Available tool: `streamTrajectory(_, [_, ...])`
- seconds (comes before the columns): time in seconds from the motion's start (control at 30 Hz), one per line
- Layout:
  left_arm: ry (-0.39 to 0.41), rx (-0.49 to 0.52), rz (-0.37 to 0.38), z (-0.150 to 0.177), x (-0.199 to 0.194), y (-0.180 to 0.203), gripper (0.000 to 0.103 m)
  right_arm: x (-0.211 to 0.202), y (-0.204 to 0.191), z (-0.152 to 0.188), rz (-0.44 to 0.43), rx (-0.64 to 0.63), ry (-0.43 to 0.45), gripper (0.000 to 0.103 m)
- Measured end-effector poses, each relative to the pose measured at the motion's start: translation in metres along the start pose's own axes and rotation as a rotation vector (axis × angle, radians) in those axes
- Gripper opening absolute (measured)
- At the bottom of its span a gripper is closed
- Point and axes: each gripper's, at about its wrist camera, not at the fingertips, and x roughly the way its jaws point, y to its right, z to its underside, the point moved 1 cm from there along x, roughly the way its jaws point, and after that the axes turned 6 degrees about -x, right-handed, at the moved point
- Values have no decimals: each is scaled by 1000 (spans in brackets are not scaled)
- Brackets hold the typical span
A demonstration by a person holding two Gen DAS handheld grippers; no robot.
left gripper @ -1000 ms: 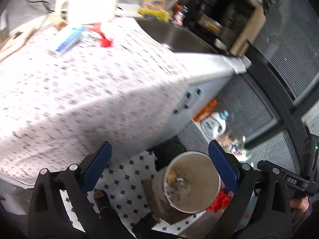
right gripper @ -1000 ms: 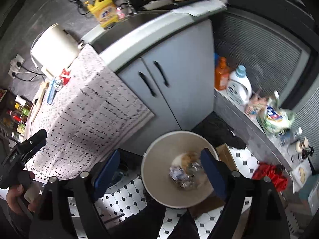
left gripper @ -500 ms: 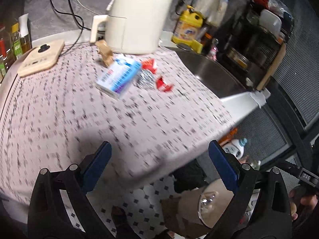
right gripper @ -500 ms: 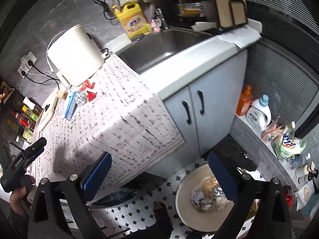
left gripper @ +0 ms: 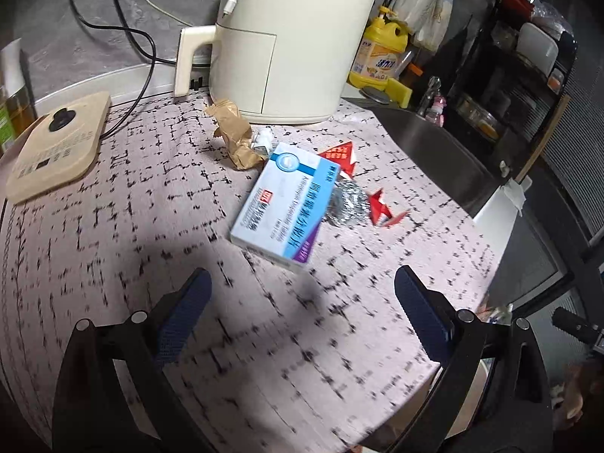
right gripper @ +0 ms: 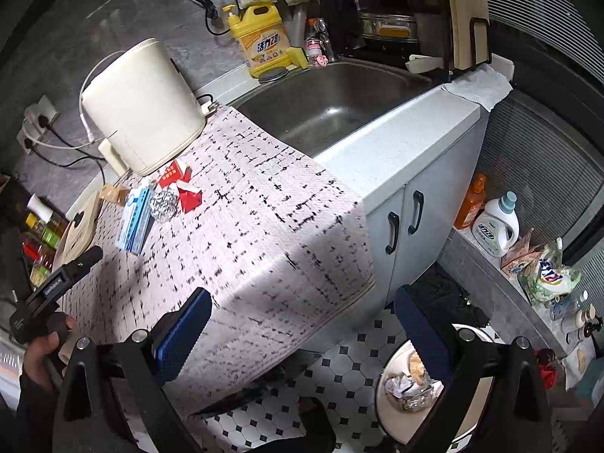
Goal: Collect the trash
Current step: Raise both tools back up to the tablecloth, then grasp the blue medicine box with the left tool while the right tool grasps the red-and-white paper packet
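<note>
- Since 1 second ago both views have swung off the floor and onto the counter: the round trash bin (right gripper: 426, 389), then centred between each pair of jaws, now sits at 5 o'clock in the right wrist view and shows only as a sliver at the bottom edge of the left.
- The left gripper (left gripper: 302, 315) is spread wide with nothing between its pads, aimed across the patterned tablecloth (left gripper: 113, 264) at the litter pile at 12 o'clock.
- The right gripper (right gripper: 300, 334) is also fully spread and empty; a moment ago its jaws were a touch narrower over the bin, which reads to me as a piece just dropped.
- The bin already holds crumpled foil and paper, so part of the collecting looks done.
- What remains lies in 1 cluster in front of the cream air fryer (left gripper: 294, 37): a blue-and-white medicine box (left gripper: 285, 207) nearest, a crumpled foil ball (left gripper: 349, 204) touching its right side, red wrapper scraps (left gripper: 381, 207) at 1 o'clock of the foil, and a crumpled brown paper (left gripper: 234, 137) at 11 o'clock of the box.
- In the right wrist view that cluster sits far off at 10 o'clock, so I judge the left hand better placed for the next pick.
- The box is the likely target; it is broad and flat, so a grip across its narrow width seems safest.
</note>
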Motion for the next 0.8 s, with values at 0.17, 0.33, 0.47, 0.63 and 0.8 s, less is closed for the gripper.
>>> streamTrajectory(0.17, [-47, 64, 20, -18, 34, -12, 96, 11, -18, -3, 50, 50, -3, 95])
streamTrajectory(0.33, [-76, 130, 30, -31, 61, -10, 96, 10, -32, -1, 96, 62, -7, 95])
streamTrajectory(0.47, [-92, 184, 15, -33, 73, -3, 84, 8, -33, -1, 122, 87, -9, 95])
streamTrajectory(0.63, [-62, 180, 20, -32, 61, -7, 65, 12, -42, -9, 123, 72, -2, 95])
streamTrajectory(0.8, [-45, 124, 30, -29, 37, -25, 65, 33, -60, -21, 88, 35, -19, 95])
